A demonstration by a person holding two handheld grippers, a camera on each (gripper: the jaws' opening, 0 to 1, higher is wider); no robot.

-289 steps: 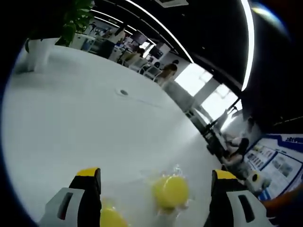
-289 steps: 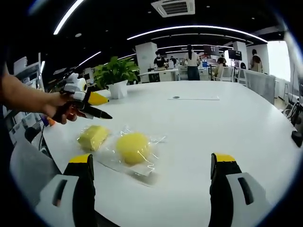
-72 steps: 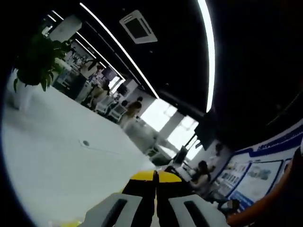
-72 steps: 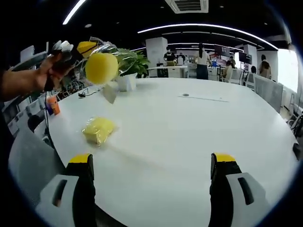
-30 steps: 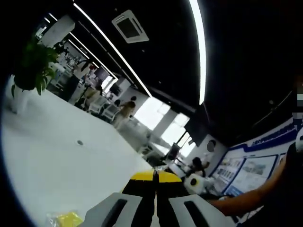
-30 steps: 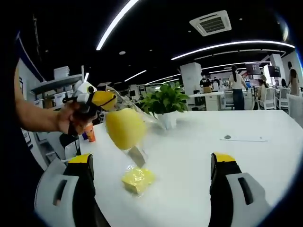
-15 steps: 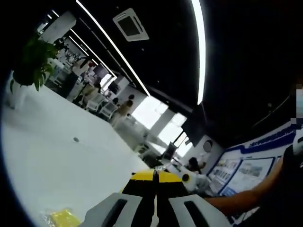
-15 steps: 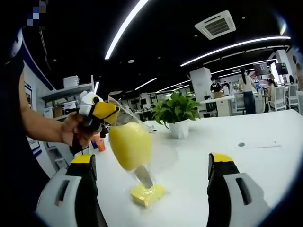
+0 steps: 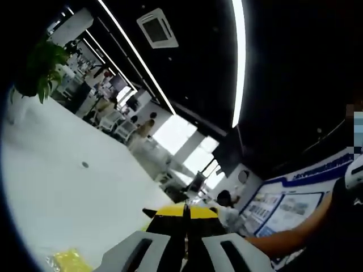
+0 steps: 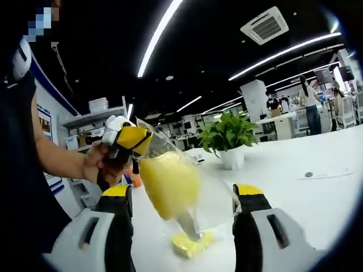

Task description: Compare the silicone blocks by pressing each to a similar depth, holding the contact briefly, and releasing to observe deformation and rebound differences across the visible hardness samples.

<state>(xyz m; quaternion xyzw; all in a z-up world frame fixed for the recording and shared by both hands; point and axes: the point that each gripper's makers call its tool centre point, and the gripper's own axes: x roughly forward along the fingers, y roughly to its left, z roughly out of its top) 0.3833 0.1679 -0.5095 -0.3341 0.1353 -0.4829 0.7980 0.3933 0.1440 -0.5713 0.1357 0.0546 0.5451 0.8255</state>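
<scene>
In the right gripper view, the left gripper, clenched, holds up a clear plastic bag containing a round yellow block, which hangs between the parted jaws of the right gripper. A second yellow block lies below on the white table, near a potted plant.
</scene>
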